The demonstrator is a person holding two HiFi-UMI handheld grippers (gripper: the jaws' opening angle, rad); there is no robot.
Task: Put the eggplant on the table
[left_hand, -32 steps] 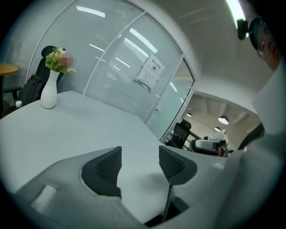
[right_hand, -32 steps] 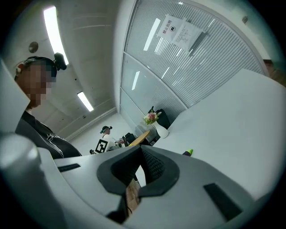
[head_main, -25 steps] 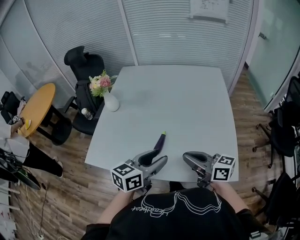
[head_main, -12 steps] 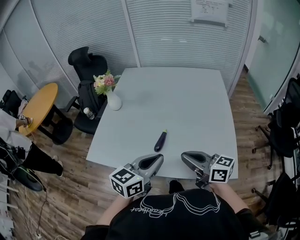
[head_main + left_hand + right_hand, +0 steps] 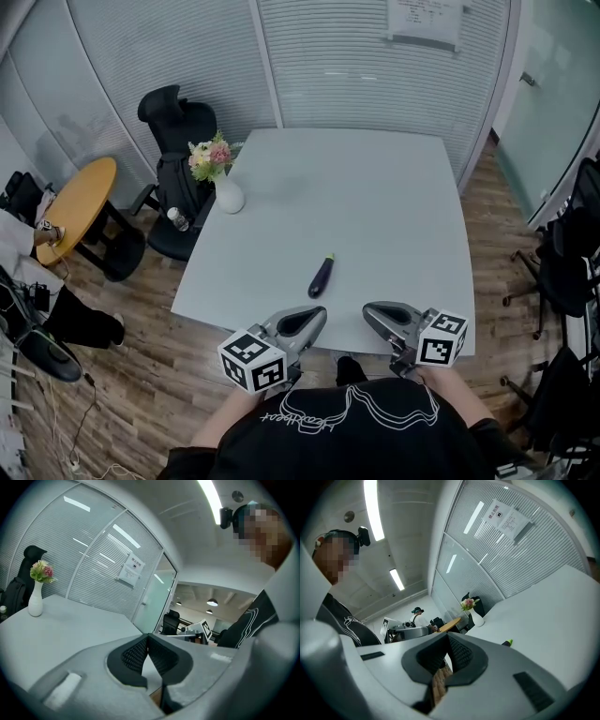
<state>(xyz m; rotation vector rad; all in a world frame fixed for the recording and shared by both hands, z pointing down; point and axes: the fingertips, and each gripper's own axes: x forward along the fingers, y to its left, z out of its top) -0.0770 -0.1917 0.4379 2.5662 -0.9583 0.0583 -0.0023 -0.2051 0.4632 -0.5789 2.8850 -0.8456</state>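
Observation:
A small dark purple eggplant (image 5: pixel 321 276) with a green stem lies on the pale grey table (image 5: pixel 375 206), near its front edge. My left gripper (image 5: pixel 314 318) hovers at that edge, just short of the eggplant, jaws shut with nothing between them. My right gripper (image 5: pixel 372 315) hangs beside it to the right, also shut and empty. In the left gripper view the black ribbed pads (image 5: pixel 136 654) meet at the tip. In the right gripper view the pads (image 5: pixel 457 654) meet too, and the eggplant's green stem (image 5: pixel 507 642) peeks over the jaw.
A white vase of flowers (image 5: pixel 225 192) stands at the table's left edge, also visible as the vase (image 5: pixel 35 603) in the left gripper view. A black office chair (image 5: pixel 176 150) and a round orange table (image 5: pixel 80 208) stand to the left. More chairs (image 5: pixel 567 253) line the right.
The left gripper has let go of the eggplant, drawn back toward me and shut. The eggplant now lies free on the table. The right gripper has barely moved.

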